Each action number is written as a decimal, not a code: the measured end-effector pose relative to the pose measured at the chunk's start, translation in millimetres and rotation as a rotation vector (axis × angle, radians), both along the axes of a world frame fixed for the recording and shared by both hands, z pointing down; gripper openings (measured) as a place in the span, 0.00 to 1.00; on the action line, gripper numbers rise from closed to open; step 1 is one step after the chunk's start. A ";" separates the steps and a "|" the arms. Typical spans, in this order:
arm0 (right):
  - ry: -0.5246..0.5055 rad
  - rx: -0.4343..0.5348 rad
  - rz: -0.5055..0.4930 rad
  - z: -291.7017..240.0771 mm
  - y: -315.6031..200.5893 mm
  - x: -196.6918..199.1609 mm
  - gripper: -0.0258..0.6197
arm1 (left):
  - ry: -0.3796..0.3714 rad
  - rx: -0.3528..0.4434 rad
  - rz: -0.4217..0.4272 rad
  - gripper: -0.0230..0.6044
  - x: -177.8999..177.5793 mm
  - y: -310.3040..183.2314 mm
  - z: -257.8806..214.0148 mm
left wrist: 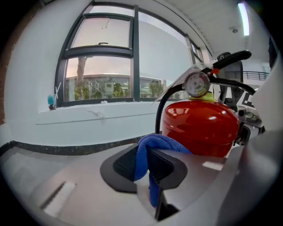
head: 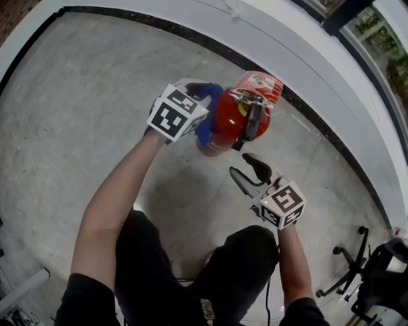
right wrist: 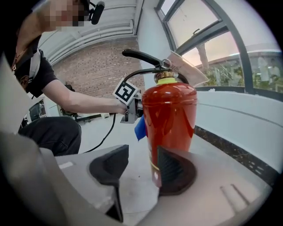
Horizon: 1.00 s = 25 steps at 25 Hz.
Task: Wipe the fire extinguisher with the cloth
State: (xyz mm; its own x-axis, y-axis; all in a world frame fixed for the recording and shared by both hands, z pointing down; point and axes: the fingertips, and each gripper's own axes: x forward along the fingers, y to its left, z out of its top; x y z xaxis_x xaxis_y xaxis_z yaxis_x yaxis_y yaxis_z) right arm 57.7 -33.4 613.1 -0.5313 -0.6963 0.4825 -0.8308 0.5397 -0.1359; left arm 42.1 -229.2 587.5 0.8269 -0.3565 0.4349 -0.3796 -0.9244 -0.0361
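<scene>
Your left gripper (left wrist: pixel 148 162), clamped on the cloth (left wrist: pixel 161 142), sits just left of the upright fire extinguisher (left wrist: pixel 201 128), while your right gripper (right wrist: pixel 141 168) stands open nearby.

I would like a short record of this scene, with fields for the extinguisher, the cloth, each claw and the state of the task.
fire extinguisher: red, upright on the grey floor, near the white wall
cloth: blue, beside the extinguisher's body
left claw: shut on the cloth
right claw: open, nothing between its pads, the extinguisher just ahead of it
task: cloth is at the cylinder; actual contact cannot be confirmed
</scene>
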 end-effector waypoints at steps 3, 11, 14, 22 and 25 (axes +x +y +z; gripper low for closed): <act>0.006 -0.023 0.049 11.1 8.0 17.6 0.33 | 0.018 -0.032 -0.003 0.12 8.8 -8.3 11.1; 0.003 -0.054 0.034 39.7 8.1 24.2 0.33 | -0.039 -0.116 -0.093 0.11 -12.1 13.7 57.1; -0.002 -0.089 -0.020 52.6 0.9 10.3 0.33 | -0.069 -0.156 -0.114 0.11 -27.5 35.1 69.2; -0.005 -0.110 -0.090 58.4 -10.0 -14.4 0.33 | -0.140 -0.256 -0.033 0.11 -38.7 112.2 75.1; -0.015 -0.113 -0.065 63.6 -17.8 -11.6 0.33 | -0.158 -0.298 -0.011 0.11 -28.5 133.1 80.3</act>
State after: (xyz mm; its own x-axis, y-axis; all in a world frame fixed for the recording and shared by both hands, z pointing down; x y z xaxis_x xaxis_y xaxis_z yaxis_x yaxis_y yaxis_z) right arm 46.0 -51.2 676.7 -0.5810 -0.6020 0.5477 -0.7922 0.5727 -0.2109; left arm 13.5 -96.1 667.9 0.7378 -0.2028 0.6439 -0.4006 -0.8992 0.1758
